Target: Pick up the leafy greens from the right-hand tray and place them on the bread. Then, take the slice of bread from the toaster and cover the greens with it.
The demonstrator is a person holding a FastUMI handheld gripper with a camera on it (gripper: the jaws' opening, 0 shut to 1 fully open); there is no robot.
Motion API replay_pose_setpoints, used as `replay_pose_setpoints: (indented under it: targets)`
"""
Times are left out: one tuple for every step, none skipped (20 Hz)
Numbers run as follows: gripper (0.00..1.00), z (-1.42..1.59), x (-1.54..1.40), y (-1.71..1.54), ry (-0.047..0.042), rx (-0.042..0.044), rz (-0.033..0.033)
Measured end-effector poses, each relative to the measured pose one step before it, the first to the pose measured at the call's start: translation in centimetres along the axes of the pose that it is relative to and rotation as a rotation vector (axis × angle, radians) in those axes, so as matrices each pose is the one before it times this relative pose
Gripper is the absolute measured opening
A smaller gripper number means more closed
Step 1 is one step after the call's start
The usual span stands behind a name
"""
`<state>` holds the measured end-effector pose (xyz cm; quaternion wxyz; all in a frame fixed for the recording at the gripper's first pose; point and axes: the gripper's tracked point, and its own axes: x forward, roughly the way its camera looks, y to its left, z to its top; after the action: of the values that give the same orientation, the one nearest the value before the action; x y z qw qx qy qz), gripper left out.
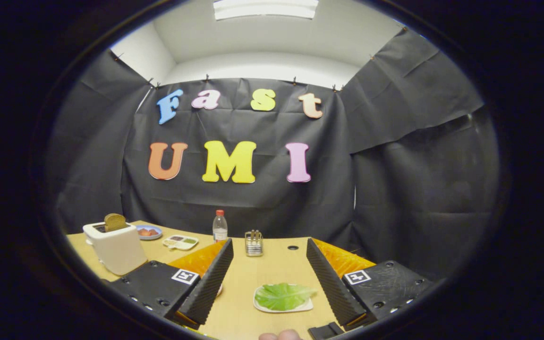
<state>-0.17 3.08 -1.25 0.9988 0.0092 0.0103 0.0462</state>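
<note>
The leafy greens (282,295) lie on a small white tray (261,307) on the wooden table, between my two fingers and nearer the right one. My gripper (268,278) is open, raised above the table, with nothing held. A white toaster (115,247) stands beyond the left finger, with a brown slice of bread (114,221) sticking up out of its slot. A pale round edge (218,290) peeks out from behind the left finger; I cannot tell what it is.
Behind the toaster sit a blue plate (149,232) with reddish food and a divided white tray (180,242). A water bottle (219,226) and a small metal rack (253,243) stand at the table's far side. A fingertip (279,335) shows below the fingers.
</note>
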Motion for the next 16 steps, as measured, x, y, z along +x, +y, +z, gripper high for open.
replay_pose_setpoints:
  targets:
    - [0.96,-0.118,-0.033,0.391,0.00497,-0.00291,0.00962]
    - [0.96,-0.170,0.128,0.150,0.00132,-0.00682,0.00488]
    - [0.96,0.061,0.019,0.160,-0.00228,-0.00667,0.00454]
    - [0.96,-0.036,0.074,0.268,0.00663,-0.00722,0.00735]
    - [0.96,0.088,0.014,0.356,0.00477,-0.00057,0.01675]
    - [0.96,0.142,-0.045,0.490,0.00511,0.00578,0.02087]
    - [0.96,0.125,0.030,0.268,0.00280,0.00714,0.02004]
    - [0.96,-0.107,0.148,-0.016,0.00272,0.00249,0.01509]
    - [0.96,-0.220,0.244,-0.058,0.00748,0.00066,0.01234]
    - [0.96,-0.481,0.255,-0.030,0.00937,0.00344,0.01082]
    - [0.96,-0.407,0.298,0.047,0.01305,0.00370,0.00954]
    - [0.96,-0.628,0.205,-0.183,0.01617,0.00728,0.00189]
    - [0.96,-0.513,0.115,-0.199,0.01596,0.00606,0.00134]
    - [0.96,-0.538,0.115,-0.188,0.01754,0.00423,-0.00217]
    - [0.96,-0.405,0.006,-0.443,0.01260,0.00579,-0.00882]
    - [0.96,-0.171,-0.018,-0.360,0.00498,0.00425,-0.00486]
